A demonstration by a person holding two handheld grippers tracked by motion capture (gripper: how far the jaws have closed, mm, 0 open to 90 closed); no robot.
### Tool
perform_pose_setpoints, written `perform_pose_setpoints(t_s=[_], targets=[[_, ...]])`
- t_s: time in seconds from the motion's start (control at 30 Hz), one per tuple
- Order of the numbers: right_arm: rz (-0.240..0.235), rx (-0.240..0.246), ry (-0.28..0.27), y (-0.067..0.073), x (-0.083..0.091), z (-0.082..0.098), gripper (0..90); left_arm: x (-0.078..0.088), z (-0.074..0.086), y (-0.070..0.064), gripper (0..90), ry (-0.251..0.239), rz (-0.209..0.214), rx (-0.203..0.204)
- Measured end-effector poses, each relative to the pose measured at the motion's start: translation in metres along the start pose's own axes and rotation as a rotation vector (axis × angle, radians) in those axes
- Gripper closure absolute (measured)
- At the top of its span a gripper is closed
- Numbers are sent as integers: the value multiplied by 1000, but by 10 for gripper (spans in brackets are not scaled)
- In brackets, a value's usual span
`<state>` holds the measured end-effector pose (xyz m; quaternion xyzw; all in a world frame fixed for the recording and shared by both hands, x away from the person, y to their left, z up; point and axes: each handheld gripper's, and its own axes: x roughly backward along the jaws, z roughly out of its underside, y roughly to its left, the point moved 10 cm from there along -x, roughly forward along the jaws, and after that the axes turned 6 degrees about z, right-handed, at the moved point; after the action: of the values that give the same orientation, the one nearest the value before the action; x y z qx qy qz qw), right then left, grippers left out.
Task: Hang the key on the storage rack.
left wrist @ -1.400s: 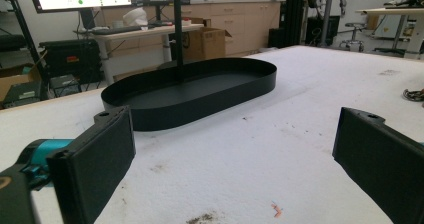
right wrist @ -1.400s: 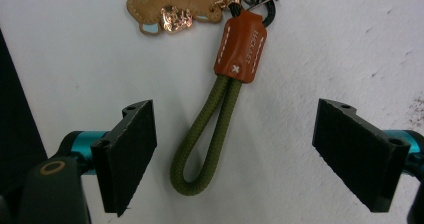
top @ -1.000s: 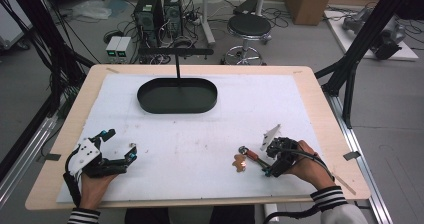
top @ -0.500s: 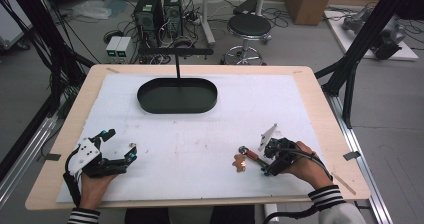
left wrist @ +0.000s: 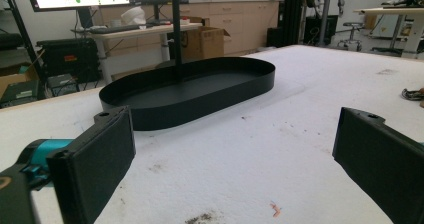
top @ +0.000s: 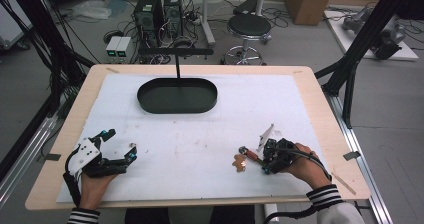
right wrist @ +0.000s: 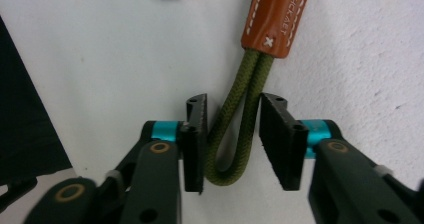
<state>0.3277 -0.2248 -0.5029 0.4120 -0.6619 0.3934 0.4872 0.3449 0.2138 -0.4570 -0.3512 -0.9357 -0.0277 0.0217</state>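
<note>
A keychain lies on the white mat at the front right. It has a green cord loop (right wrist: 227, 129), a brown leather tab (right wrist: 270, 19) and a small gold charm (top: 241, 163). My right gripper (right wrist: 232, 109) straddles the cord loop, its jaws narrowly apart. The left pad touches the cord and the right pad stands just off it. In the high view the right gripper (top: 261, 160) lies low on the mat behind the leather tab (top: 251, 156). My left gripper (top: 120, 142) rests at the front left, open wide with nothing between its jaws.
A black oval tray (top: 177, 95) sits at the back centre of the mat, with a thin black pole (top: 177, 66) rising at its far side. The left gripper view faces the tray (left wrist: 200, 91). The wooden table edge (top: 200, 203) runs along the front.
</note>
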Motion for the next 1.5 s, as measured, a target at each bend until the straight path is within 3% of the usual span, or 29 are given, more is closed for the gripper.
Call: perform_pose_setpoints(t_s=[0.13, 0.2, 0.37, 0.57, 0.6, 0.7, 0.8, 0.87, 0.9, 1.03, 1.07, 1.1, 1.13, 1.17, 1.2, 1.23, 1.3, 1.33, 1.4, 1.5], targets=[[-6, 9, 18, 1, -1, 1, 724, 0, 0, 0, 39, -2, 2, 2], [5, 60, 48, 4, -1, -1, 769, 0, 0, 0, 39, -5, 1, 4], [-3, 57, 76, 5, -1, -2, 790, 1, -1, 0, 39, -9, 0, 3], [15, 42, 36, 3, 0, -2, 795, 1, -1, 1, 39, -9, -5, 5], [27, 35, 23, 1, 1, -2, 796, 1, -1, 1, 39, -9, -4, 3], [-1, 2, -44, -2, 5, -6, 795, 0, 0, 1, 39, 1, -8, 2], [-3, -5, -79, -4, 10, -10, 796, -1, 0, 0, 39, 6, -2, -1], [4, -6, -124, -6, 14, -14, 796, -1, 0, 0, 39, 10, 6, -1], [-14, -9, -155, -5, 17, -17, 795, -1, 0, 0, 39, 15, 9, 0], [18, 2, -242, -10, 25, -25, 796, -3, -1, -1, 39, 12, 33, 8], [26, 3, -263, -11, 27, -27, 796, -3, -4, -2, 39, 0, 43, 25], [15, 6, -323, -12, 31, -32, 796, -4, -8, -4, 39, -2, 73, 33], [13, -4, -346, -12, 33, -35, 796, -4, -8, -4, 39, -2, 73, 33], [13, -4, -346, -12, 33, -35, 796, -5, -10, -4, 39, 7, 84, 30], [29, 9, -401, -13, 37, -41, 796, -7, -12, -5, 39, 30, 101, 25], [37, 18, -417, -12, 39, -43, 797, -9, -13, -5, 39, 45, 110, 28], [36, 46, -469, -12, 43, -48, 796, -12, -17, -6, 39, 83, 140, 54], [36, 46, -469, -12, 43, -48, 796, -13, -19, -6, 39, 100, 154, 57], [26, 64, -534, -10, 50, -56, 795, -15, -25, -6, 39, 119, 178, 59], [15, 87, -593, -8, 57, -64, 795, -19, -36, -11, 39, 128, 249, 69]])
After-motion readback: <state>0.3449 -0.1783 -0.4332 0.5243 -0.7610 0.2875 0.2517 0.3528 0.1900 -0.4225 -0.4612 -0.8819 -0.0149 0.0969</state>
